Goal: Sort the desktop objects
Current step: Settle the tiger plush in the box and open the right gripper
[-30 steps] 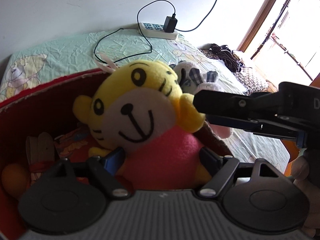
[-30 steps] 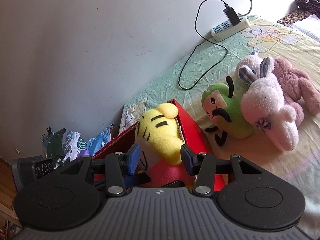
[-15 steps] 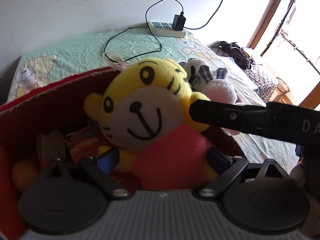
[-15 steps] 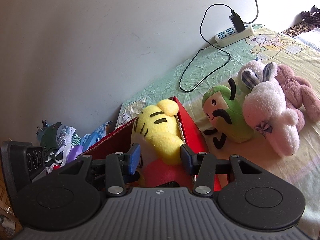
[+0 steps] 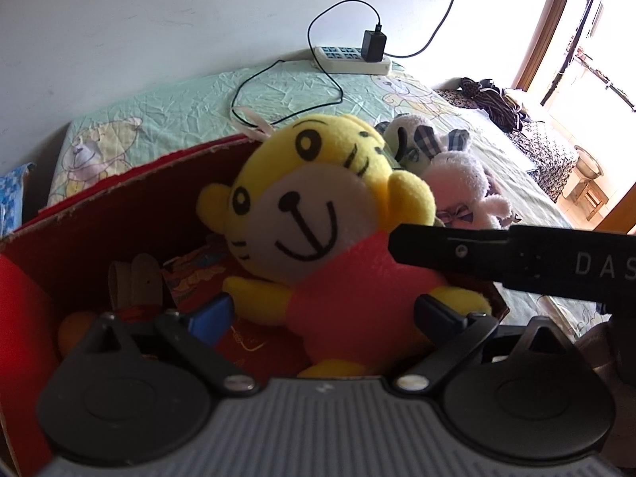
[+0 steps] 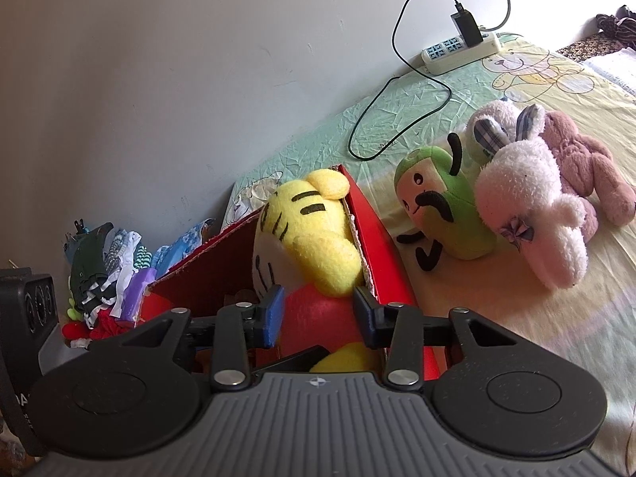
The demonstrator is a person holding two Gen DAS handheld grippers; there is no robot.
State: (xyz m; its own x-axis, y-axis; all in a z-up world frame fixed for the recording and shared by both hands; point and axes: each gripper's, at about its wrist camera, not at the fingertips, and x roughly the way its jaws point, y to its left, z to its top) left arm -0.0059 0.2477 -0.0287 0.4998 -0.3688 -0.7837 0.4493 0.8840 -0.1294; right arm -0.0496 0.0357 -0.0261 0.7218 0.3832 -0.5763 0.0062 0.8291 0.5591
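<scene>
Tiger plush (image 5: 330,234) sits inside red box (image 6: 377,234), head above rim. We judge it soft, light, squashy; best hold at red body. Right gripper (image 6: 316,314) clamps red body. Left gripper (image 5: 322,314) spread apart around plush, not pinching.

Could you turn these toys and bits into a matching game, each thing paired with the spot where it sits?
Things:
1. yellow tiger toy
2. green apple toy
3. black charger
4. pink bunny

Places:
A. plugged into the white power strip
B. on the bed sheet, between the green toy and a mauve plush
C. in the red box
D. on the sheet, just outside the box

Pairs: 1-C, 2-D, 3-A, 4-B
</scene>
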